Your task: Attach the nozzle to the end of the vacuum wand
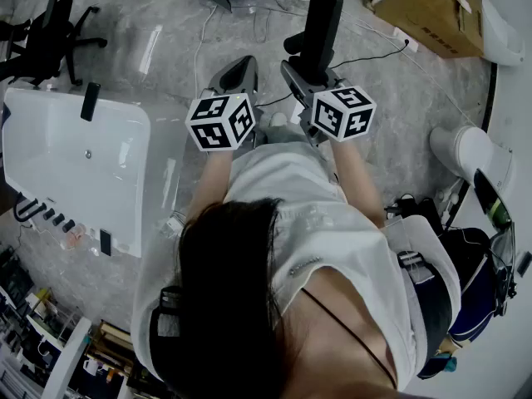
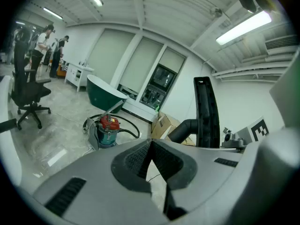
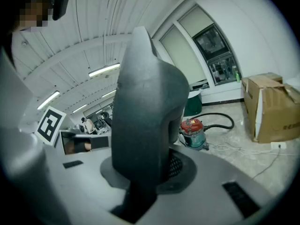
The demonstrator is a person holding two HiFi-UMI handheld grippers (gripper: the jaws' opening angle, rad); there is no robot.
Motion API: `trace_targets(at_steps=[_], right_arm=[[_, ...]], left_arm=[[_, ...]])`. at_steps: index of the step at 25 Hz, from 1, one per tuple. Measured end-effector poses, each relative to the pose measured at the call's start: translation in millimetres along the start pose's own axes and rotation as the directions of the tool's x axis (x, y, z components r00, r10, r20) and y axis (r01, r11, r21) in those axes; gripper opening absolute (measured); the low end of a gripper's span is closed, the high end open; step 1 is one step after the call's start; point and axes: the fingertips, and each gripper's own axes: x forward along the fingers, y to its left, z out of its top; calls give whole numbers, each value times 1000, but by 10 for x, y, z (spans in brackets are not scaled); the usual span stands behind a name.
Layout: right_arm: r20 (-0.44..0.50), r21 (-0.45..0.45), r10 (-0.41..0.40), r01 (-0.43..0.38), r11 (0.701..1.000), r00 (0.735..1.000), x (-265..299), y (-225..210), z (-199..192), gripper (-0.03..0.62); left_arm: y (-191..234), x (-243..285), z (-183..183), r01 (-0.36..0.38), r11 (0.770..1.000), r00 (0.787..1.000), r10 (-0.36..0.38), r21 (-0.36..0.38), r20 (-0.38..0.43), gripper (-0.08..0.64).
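White bathtub (image 1: 50,173), left of the canister vacuum (image 2: 108,131) and nearer the person; cardboard box (image 1: 424,7), right of the vacuum. Black nozzle (image 1: 320,23), upright, well short of the vacuum, pinched near its base by the right gripper (image 1: 314,73). Jaws of the left gripper (image 2: 151,149), likewise short of the vacuum, pressed together on nothing. Wand end not made out anywhere. Step in hand, judged: carrying the nozzle. Next: locate the wand, align collar to tip, push on

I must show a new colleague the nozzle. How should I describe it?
In front of the person are two grippers. The nozzle stands clamped in the right gripper. It is the tall black piece; the left gripper is shut and empty.
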Motion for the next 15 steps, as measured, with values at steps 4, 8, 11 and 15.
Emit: trace_targets(at_steps=[4, 8, 11, 15], right_arm=[[4, 5, 13, -13, 1000, 1000, -40, -93, 14, 86], [16, 39, 67, -68, 997, 998, -91, -147, 78, 87], [28, 56, 84, -86, 995, 996, -121, -231, 119, 87], [26, 37, 82, -83, 996, 996, -122, -335, 167, 92]], left_arm=[[-70, 92, -29, -7, 1000, 1000, 7, -7, 2, 2], [-143, 166, -10, -18, 1000, 1000, 18, -7, 2, 2], [-199, 229, 6, -17, 1000, 1000, 17, -3, 5, 2], [-235, 283, 13, -22, 1000, 1000, 22, 2, 10, 2]])
